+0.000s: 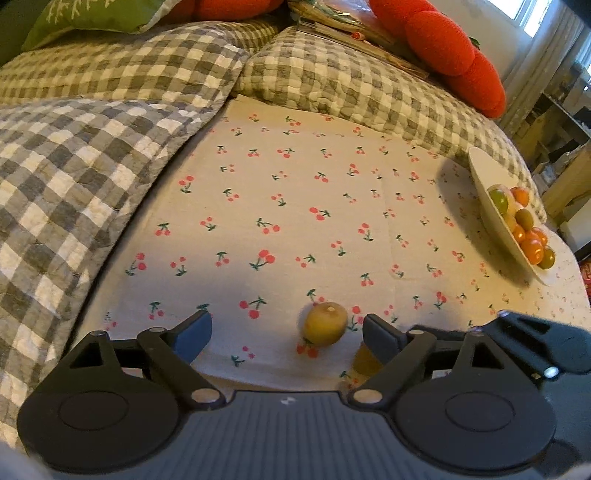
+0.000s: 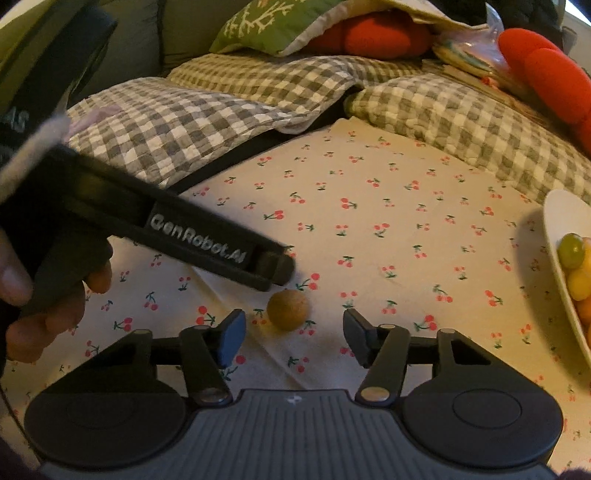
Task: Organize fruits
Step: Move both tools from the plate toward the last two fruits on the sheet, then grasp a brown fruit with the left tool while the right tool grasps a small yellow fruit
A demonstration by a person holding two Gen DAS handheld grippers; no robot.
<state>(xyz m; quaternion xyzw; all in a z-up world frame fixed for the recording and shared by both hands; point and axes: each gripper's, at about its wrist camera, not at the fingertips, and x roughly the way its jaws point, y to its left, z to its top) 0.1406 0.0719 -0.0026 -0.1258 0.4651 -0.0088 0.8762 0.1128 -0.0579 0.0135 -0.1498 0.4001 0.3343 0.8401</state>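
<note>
A small yellow-brown round fruit (image 1: 325, 324) lies on the cherry-print sheet (image 1: 295, 192). In the left wrist view it sits between the fingertips of my left gripper (image 1: 288, 330), nearer the right one, and neither pad touches it. That gripper stands wide open. A yellowish shape (image 1: 366, 361) shows behind its right finger; I cannot tell what it is. In the right wrist view the fruit (image 2: 287, 309) rests just ahead of my right gripper (image 2: 294, 338), whose jaws stand apart with nothing pressed between them. My left gripper (image 2: 275, 266), held by a hand (image 2: 48, 317), hangs right above the fruit.
A white bowl (image 1: 484, 192) with several orange, yellow and green fruits sits on the sheet at the right, also seen as the bowl (image 2: 557, 221). Checked quilts (image 1: 92, 155) bound the sheet at left and back. Red cushions (image 1: 454, 51) and a green pillow (image 2: 273, 22) lie behind.
</note>
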